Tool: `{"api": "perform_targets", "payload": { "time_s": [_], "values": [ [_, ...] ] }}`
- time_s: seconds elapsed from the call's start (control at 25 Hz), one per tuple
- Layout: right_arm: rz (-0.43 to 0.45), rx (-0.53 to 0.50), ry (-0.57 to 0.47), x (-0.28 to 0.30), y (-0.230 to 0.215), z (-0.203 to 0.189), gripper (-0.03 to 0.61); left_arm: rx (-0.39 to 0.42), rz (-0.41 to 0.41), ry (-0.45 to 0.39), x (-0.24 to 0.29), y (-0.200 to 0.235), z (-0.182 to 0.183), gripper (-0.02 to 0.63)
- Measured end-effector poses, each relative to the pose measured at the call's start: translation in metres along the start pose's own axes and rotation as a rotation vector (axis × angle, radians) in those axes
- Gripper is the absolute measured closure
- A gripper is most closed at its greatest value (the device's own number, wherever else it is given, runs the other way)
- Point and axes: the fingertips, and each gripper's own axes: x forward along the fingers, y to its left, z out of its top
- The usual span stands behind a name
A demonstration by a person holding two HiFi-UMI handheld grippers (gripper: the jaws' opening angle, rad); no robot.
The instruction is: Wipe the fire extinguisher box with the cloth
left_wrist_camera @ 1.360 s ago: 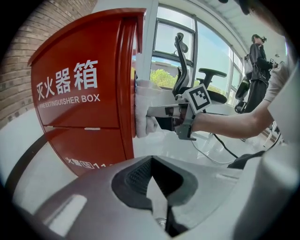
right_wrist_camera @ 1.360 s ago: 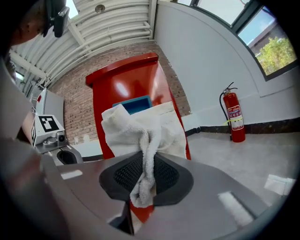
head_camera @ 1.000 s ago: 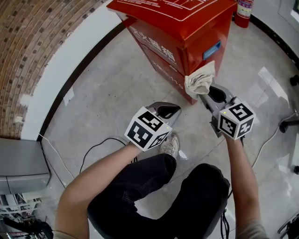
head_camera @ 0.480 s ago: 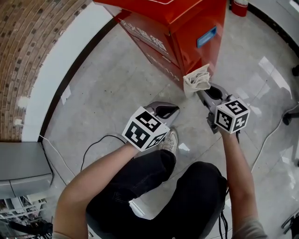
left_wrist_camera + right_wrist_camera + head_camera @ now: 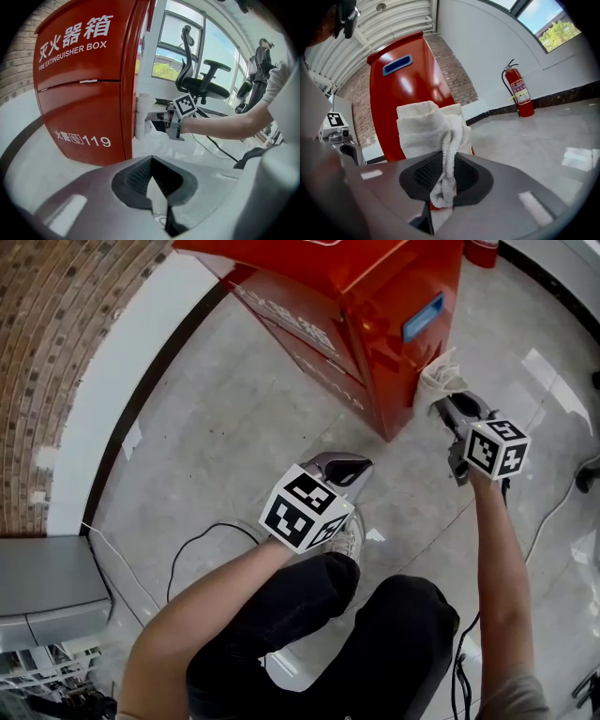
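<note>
Your right gripper (image 5: 448, 401) has swung from the front corner of the red fire extinguisher box (image 5: 375, 324) round to its right side face, and now sits just below the blue label (image 5: 424, 317). Its fingers (image 5: 419, 174) are nearly closed and pinch the white cloth (image 5: 439, 379). The cloth bunches up above them, and a strand of it hangs down between them. In the left gripper view the cloth presses against the box's side, close to the front edge. The box stands on the pale floor (image 5: 234, 427) near the brick wall (image 5: 56, 334). Your left gripper (image 5: 342, 468) hangs in much the same spot above your shoe (image 5: 349, 538), well apart from the box, its fingers closed together on nothing.
</note>
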Motion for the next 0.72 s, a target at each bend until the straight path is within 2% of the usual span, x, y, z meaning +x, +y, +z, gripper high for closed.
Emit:
{"api": "perform_targets", "payload": {
  "time_s": [0.36, 0.56, 0.72],
  "values": [
    [-0.159, 0.007, 0.032, 0.013, -0.066, -0.006, 0.497, -0.004, -0.028, 0.03, 0.01, 0.001, -0.011, 0.612],
    [-0.264, 0.042, 0.053, 0.016, -0.098, -0.029, 0.497, -0.011, -0.023, 0.032, 0.012, 0.004, -0.014, 0.612],
    [-0.292, 0.102, 0.076, 0.021, -0.109, -0.051, 0.497, -0.015, -0.036, 0.038, 0.016, 0.001, -0.019, 0.612]
  ]
}}
